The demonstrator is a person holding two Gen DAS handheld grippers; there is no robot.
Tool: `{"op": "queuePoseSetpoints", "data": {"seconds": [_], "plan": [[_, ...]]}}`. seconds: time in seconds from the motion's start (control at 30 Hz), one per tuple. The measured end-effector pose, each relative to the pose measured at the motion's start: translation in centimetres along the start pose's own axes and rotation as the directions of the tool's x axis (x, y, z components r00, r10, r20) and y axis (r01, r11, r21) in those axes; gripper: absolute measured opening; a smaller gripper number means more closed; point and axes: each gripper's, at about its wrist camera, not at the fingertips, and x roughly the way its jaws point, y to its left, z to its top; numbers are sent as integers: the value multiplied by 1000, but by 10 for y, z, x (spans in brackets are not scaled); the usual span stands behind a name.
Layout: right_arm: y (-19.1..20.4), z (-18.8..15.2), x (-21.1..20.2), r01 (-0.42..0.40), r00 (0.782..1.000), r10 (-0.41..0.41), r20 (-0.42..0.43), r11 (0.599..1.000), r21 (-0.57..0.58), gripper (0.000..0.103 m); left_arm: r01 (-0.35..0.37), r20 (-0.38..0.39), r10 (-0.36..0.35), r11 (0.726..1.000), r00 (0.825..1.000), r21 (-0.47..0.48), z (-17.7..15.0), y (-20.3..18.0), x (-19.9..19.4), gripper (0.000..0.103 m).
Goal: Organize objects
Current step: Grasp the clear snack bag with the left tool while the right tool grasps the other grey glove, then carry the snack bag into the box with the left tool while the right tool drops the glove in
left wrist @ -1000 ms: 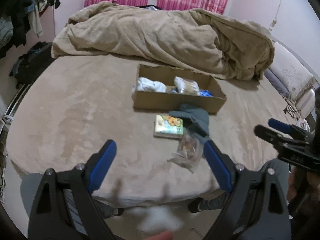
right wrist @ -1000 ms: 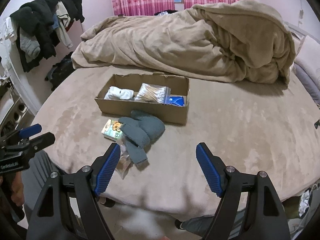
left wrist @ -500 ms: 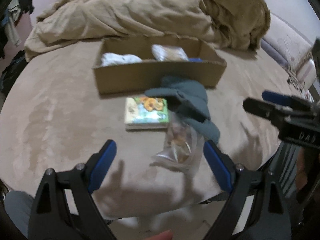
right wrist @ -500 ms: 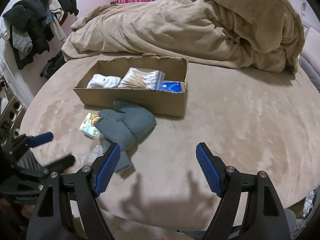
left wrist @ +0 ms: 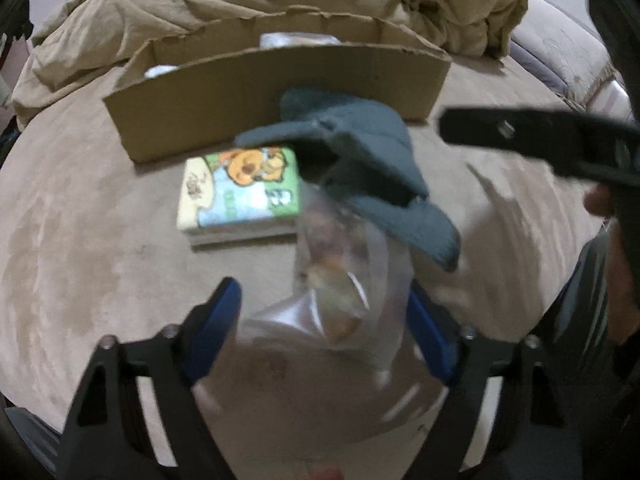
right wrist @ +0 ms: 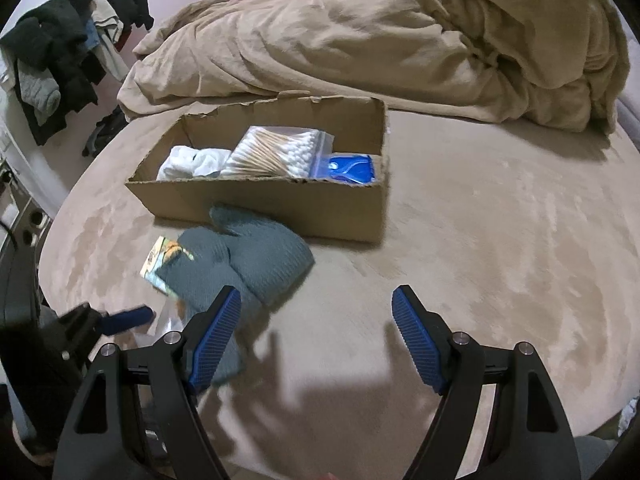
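Note:
A clear plastic bag (left wrist: pixel 340 300) with brownish contents lies on the tan bed, between the open fingers of my left gripper (left wrist: pixel 324 312). A grey-green mitten (left wrist: pixel 372 176) (right wrist: pixel 248 264) partly covers the bag and a small picture book (left wrist: pixel 240 196) (right wrist: pixel 164 260). Behind them stands an open cardboard box (right wrist: pixel 280 204) (left wrist: pixel 256 92) holding white cloth (right wrist: pixel 192 162), a bag of cotton swabs (right wrist: pixel 280 152) and a blue packet (right wrist: pixel 348 168). My right gripper (right wrist: pixel 316 320) is open and empty, hovering just right of the mitten.
A rumpled beige duvet (right wrist: pixel 380 40) fills the far side of the bed. Dark clothes (right wrist: pixel 60 60) hang at the left wall. The right gripper's arm (left wrist: pixel 540 140) crosses the right of the left wrist view. The bed's near edge is just below both grippers.
My left gripper has moved forward and down, so the plastic bag now lies between its open fingers. My right gripper has moved closer to the mitten and box.

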Motion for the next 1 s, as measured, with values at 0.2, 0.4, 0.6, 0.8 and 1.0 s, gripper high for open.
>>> {"op": "queuePoseSetpoints", "data": {"seconds": [0.2, 0.4, 0.6, 0.8, 1.0], "plan": [[9, 12, 27, -79, 996, 80, -37, 997, 25, 81, 13, 11, -13, 1000, 1000, 12, -3, 5, 3, 65], [23, 15, 50, -133, 986, 137, -93, 990, 43, 70, 13, 45, -12, 999, 999, -36, -7, 19, -8, 59], [30, 12, 52, -169, 979, 173, -109, 984, 46, 51, -10, 78, 17, 996, 997, -89, -11, 34, -26, 59], [32, 13, 34, -166, 983, 168, -77, 986, 33, 36, -22, 107, 34, 994, 994, -106, -6, 40, -36, 59], [36, 11, 3, -137, 990, 137, -32, 991, -1, 33, -29, 129, 44, 992, 991, -122, -10, 41, -59, 59]]}}
